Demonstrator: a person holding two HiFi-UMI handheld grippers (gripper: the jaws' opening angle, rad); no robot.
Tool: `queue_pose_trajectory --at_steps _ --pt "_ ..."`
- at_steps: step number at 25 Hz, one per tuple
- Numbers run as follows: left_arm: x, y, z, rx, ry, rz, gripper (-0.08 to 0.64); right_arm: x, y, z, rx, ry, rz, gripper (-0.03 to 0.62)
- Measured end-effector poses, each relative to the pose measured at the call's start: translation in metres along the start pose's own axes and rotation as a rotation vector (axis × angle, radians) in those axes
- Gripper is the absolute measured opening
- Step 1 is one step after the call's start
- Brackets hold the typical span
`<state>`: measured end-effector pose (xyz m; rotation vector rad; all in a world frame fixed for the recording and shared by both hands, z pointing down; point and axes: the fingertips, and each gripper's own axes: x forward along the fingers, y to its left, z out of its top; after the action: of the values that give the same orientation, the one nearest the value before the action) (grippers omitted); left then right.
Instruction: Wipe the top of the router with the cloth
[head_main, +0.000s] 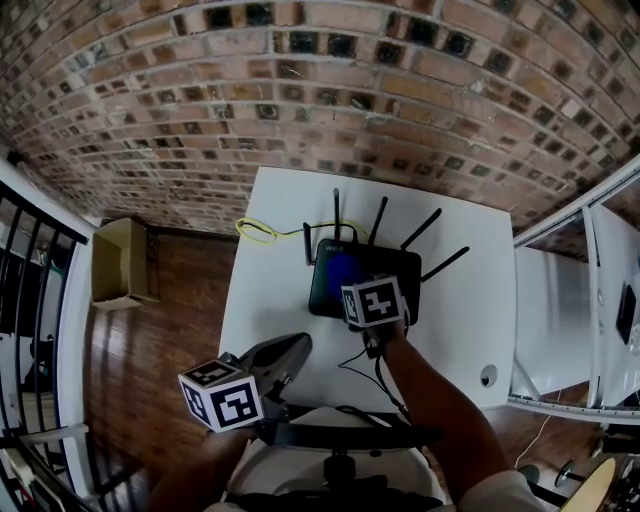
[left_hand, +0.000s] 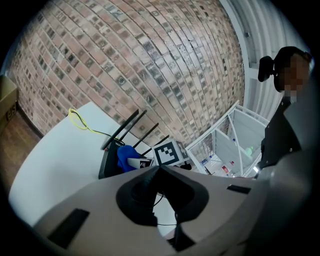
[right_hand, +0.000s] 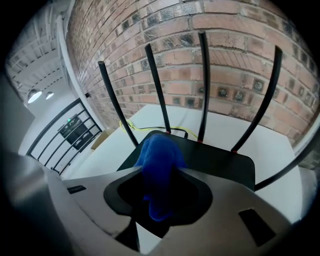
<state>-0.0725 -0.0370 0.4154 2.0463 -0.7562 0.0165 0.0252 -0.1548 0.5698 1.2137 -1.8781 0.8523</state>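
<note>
A black router (head_main: 395, 265) with several upright antennas stands in the middle of the white table (head_main: 270, 300). My right gripper (head_main: 368, 300) points steeply down over the router's near part, shut on a blue cloth (head_main: 343, 272). In the right gripper view the cloth (right_hand: 159, 155) hangs bunched between the jaws just above the router's flat top (right_hand: 220, 160); I cannot tell whether it touches. My left gripper (head_main: 285, 355) hovers at the table's near left corner, away from the router, jaws together with nothing between them. The left gripper view shows the router (left_hand: 107, 162) and the cloth (left_hand: 126, 156) ahead.
A yellow cable (head_main: 258, 232) runs off the table's far left behind the router. A thin black cable (head_main: 365, 368) lies on the table near my right forearm. A cardboard box (head_main: 122, 262) sits on the wooden floor at left, and a white shelf unit (head_main: 560, 330) stands at right.
</note>
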Motion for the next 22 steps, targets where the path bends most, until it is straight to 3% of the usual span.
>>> queue_pose_trajectory --at_steps 16,22 --pt "0.024 -0.016 -0.010 0.008 0.070 -0.050 0.025 -0.040 -0.108 -0.039 0.087 0.013 -0.186 0.135" --pt "0.023 -0.016 -0.012 0.007 0.076 -0.062 0.025 -0.055 -0.138 -0.054 0.076 0.033 -0.289 0.135"
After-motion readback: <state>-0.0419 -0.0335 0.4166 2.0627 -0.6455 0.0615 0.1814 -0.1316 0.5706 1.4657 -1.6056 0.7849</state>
